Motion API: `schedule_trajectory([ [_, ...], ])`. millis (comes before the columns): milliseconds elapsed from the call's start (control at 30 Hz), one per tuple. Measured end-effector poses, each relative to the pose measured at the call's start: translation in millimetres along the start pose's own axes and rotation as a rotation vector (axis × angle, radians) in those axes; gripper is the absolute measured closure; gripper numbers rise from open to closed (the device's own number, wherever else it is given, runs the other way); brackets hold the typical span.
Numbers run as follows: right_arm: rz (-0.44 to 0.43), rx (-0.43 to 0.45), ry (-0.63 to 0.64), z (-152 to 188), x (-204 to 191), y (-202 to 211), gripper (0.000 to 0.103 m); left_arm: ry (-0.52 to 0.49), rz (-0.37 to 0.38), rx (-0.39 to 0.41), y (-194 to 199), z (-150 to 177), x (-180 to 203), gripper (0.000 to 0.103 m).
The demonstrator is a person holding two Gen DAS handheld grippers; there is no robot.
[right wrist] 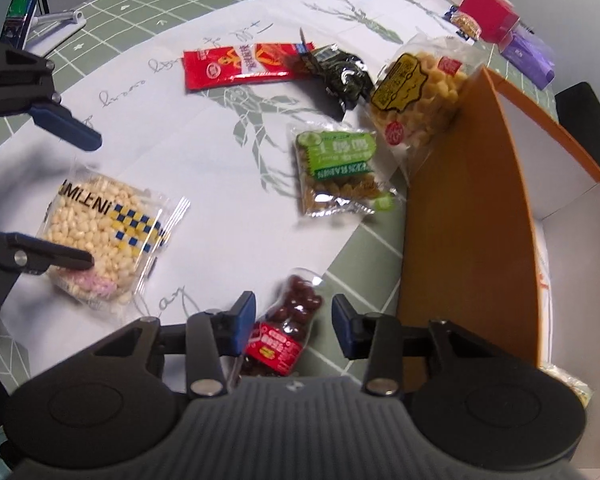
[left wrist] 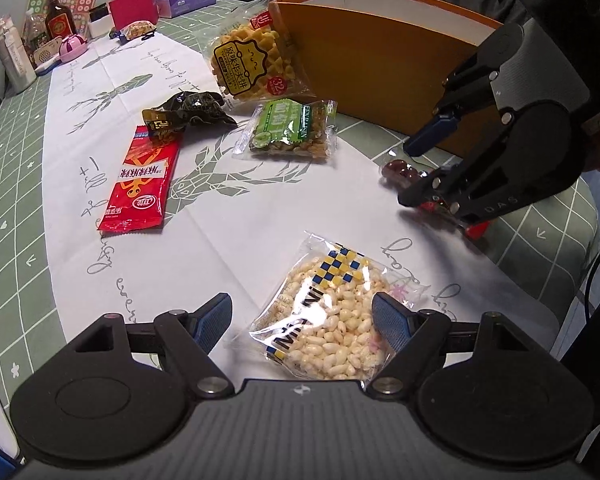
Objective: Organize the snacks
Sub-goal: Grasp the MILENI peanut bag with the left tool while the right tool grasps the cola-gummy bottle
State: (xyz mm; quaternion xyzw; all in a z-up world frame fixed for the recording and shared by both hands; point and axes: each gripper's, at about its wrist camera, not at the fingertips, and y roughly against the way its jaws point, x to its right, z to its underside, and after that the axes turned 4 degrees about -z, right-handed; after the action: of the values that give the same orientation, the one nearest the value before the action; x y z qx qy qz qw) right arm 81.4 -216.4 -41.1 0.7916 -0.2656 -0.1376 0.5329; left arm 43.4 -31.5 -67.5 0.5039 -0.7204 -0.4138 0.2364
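Shows, at six o'clock in the right wrist view, the dark red sweets packet [right wrist: 300, 304] between the unclenched jaws of the right gripper [right wrist: 294, 312], a gap visible on one side. Risks pinching only slippery film, then dropping it short of the orange box [right wrist: 460, 220] at three o'clock. Shows the left gripper [left wrist: 302, 312] spread wide over the puffed-rice packet [left wrist: 328, 320] at six o'clock in its own view, gripping nothing. Risks crushing the grains, or clashing with the other gripper nearby. Reads "LENI" on the rice packet, "32" and 原味华夫饼 on the waffle packet [left wrist: 252, 68]; cannot make out the rest.
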Motion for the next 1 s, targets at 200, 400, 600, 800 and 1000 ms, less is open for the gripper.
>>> schedule_trajectory([
  [200, -0.049, -0.023, -0.024, 4.6, 2.7, -5.1, 0.063, 0.023, 0.045, 0.007, -0.6, 0.0, -0.7, 0.013],
  [400, -0.058, -0.02, -0.022, 3.7, 1.6, -5.5, 0.056, -0.094, 0.068, 0.037, 4.6, -3.6, 8.9, 0.008],
  [600, -0.064, -0.019, -0.017, 3.6, 1.1, -5.9, 0.051, -0.181, 0.099, 0.025, -8.2, -1.4, 13.2, 0.005],
  [800, -0.091, -0.022, -0.033, 8.6, 6.5, -4.7, 0.05, -0.236, 0.125, -0.009, -11.0, -5.2, 18.5, 0.003],
  [1000, -0.111, -0.027, -0.035, 14.4, 10.7, -0.7, 0.049, -0.252, 0.154, -0.02, -10.1, -5.3, 19.5, 0.003],
])
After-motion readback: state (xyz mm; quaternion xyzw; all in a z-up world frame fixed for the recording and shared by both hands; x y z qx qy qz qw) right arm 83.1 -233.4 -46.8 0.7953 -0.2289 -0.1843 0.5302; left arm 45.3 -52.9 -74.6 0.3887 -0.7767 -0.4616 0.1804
